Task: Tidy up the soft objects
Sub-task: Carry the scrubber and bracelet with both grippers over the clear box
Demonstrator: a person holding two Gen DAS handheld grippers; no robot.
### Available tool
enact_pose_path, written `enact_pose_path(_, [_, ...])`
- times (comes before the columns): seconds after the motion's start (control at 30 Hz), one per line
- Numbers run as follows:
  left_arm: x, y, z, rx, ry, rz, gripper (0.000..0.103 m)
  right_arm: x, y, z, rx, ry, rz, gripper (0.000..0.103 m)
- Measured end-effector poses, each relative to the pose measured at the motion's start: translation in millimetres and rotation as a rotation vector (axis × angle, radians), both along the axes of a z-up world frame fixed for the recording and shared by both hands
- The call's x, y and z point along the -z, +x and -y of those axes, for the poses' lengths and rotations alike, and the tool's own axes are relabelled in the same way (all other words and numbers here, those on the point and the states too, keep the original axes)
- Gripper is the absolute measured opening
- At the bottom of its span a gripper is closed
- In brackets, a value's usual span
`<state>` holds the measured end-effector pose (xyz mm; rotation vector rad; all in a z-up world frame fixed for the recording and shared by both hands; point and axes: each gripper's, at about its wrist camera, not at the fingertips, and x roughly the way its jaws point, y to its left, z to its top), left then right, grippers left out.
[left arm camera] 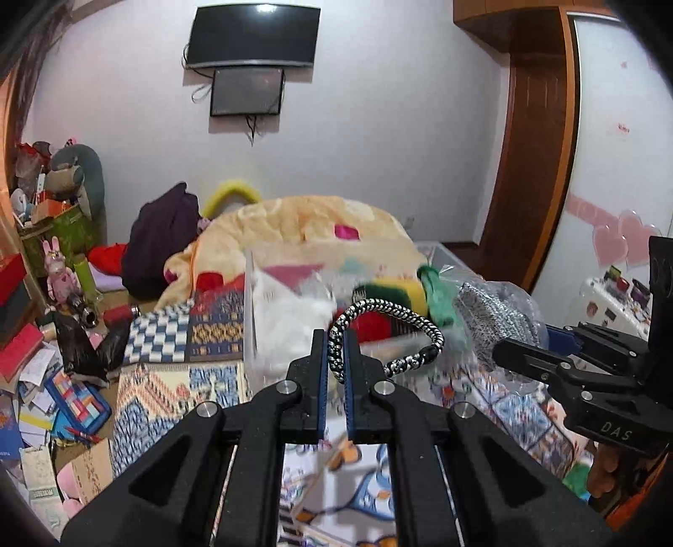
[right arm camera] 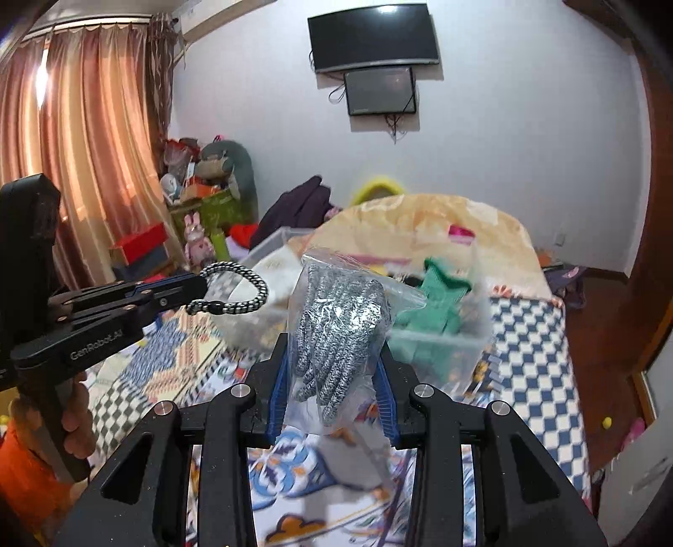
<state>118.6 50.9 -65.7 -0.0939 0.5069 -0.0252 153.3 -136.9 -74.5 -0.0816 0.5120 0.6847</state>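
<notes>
Left gripper [left arm camera: 334,357] fills the lower left wrist view, jaws clamped on a black-and-white braided cord loop [left arm camera: 391,332]. One end of the loop sits pinched between the blue pads; the rest arcs up and right, hanging free over the bed.

Right gripper [right arm camera: 332,378], jaws clamped on a clear plastic bag [right arm camera: 336,336] holding grey-and-white knit gloves [right arm camera: 336,332] (glove fingers point down toward the camera). Bag top stands above the jaws, crinkled.

Both grippers held above a bed with a patterned quilt [left arm camera: 168,391] in blue, cream and orange. From the right wrist view the left gripper [right arm camera: 197,290] reaches in from the left, cord loop [right arm camera: 235,290] just beside the bag, not touching as far as can be told.

Behind the bag: a clear plastic bin [right arm camera: 446,341] on the bed, with a green knit item [right arm camera: 437,294] in it. A second clear bin [right arm camera: 269,244] sits further back left. White fluffy material [left arm camera: 290,311] shows in a bin in the left wrist view, blurred.

Beyond: a peach blanket heap [left arm camera: 311,227], dark purple bag [left arm camera: 164,235], two dark screens on the wall [left arm camera: 252,38], curtains [right arm camera: 84,139] at left.
</notes>
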Motion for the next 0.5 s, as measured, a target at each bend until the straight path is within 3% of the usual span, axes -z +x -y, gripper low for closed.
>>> enact_pose_path(0.23, [-9.7,22.9,1.4,-0.031,0.022,0.028,0.006,-17.4,20.5,1.1,0.048,0.022,0.061,0.033])
enact_pose_path(0.5, [8.0,61.1,-0.4,-0.046,-0.003,-0.033,0.006,-12.3,48.6,-4.8,0.087,-0.002,0.04,0.033])
